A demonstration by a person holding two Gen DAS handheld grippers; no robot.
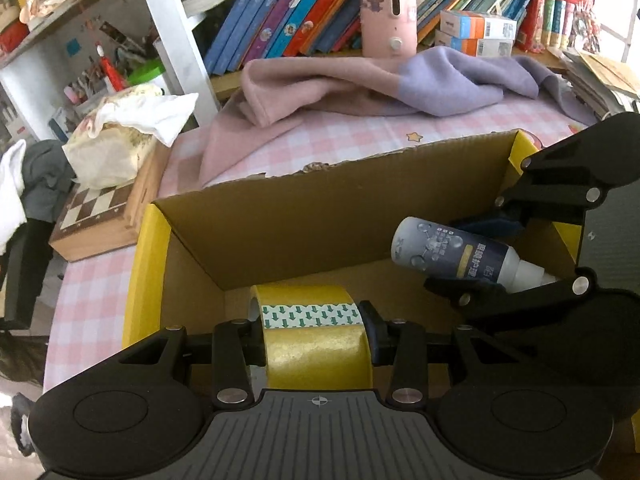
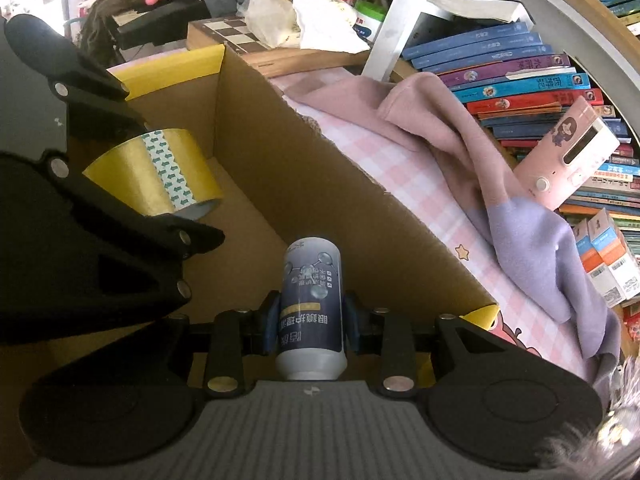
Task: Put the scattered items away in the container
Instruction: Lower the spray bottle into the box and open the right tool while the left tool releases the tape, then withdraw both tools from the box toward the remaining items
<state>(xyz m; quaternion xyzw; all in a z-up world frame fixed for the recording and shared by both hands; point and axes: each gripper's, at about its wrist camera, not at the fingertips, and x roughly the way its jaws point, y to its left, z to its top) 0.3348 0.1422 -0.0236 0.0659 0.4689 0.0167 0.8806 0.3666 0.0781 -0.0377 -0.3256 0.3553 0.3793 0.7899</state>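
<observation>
My left gripper (image 1: 316,334) is shut on a yellow tape roll (image 1: 314,344) and holds it inside the open cardboard box (image 1: 320,208). My right gripper (image 2: 310,322) is shut on a white spray bottle with a dark blue label (image 2: 312,304), also held inside the box (image 2: 304,168). In the left wrist view the right gripper (image 1: 492,248) shows at the right with the bottle (image 1: 452,254). In the right wrist view the left gripper (image 2: 120,160) shows at the left with the tape (image 2: 156,172). The box floor under both is partly hidden.
The box stands on a pink checked tablecloth (image 1: 352,144). A pink and purple cloth (image 1: 380,84) lies behind it. Books (image 1: 304,12) and a pink device (image 1: 386,8) line the back. A chessboard box (image 1: 100,220) with a bag (image 1: 116,144) sits at the left.
</observation>
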